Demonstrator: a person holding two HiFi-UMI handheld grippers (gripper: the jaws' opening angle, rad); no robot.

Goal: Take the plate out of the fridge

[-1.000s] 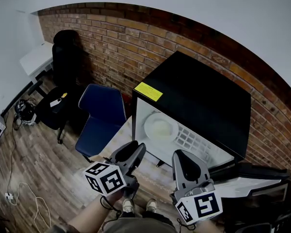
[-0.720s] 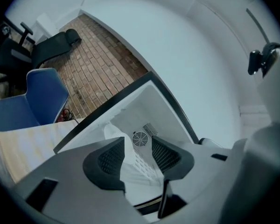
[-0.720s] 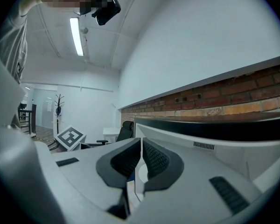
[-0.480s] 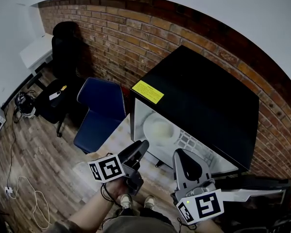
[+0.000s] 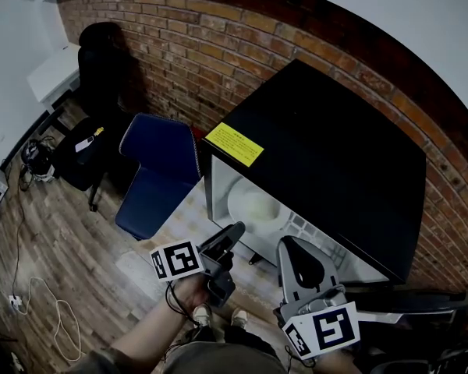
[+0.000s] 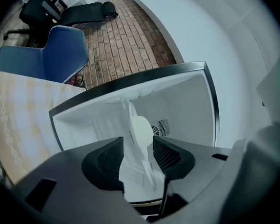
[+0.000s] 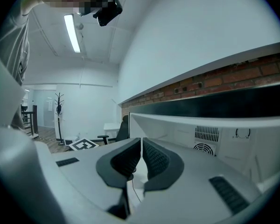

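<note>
A white plate (image 5: 253, 206) lies on the wire shelf (image 5: 312, 228) inside the open black fridge (image 5: 327, 154). My left gripper (image 5: 228, 238) is rolled onto its side just in front of the opening, short of the plate. Its jaws have just been opening and stand open with nothing between them. In the left gripper view the plate (image 6: 140, 129) shows edge-on beyond the left gripper (image 6: 137, 160). My right gripper (image 5: 300, 265) hovers to the right, in front of the shelf. In the right gripper view, the right gripper (image 7: 142, 160) is shut on nothing.
The fridge door (image 5: 398, 306) hangs open at the lower right. A blue chair (image 5: 160, 174) stands left of the fridge, with a black office chair (image 5: 101, 61) and a white desk (image 5: 54, 72) behind it. Cables (image 5: 31, 310) lie on the wooden floor.
My left gripper has rolled onto its side and sunk toward the fridge opening. The right gripper has shifted only a little. The fridge sits closer in the head view.
</note>
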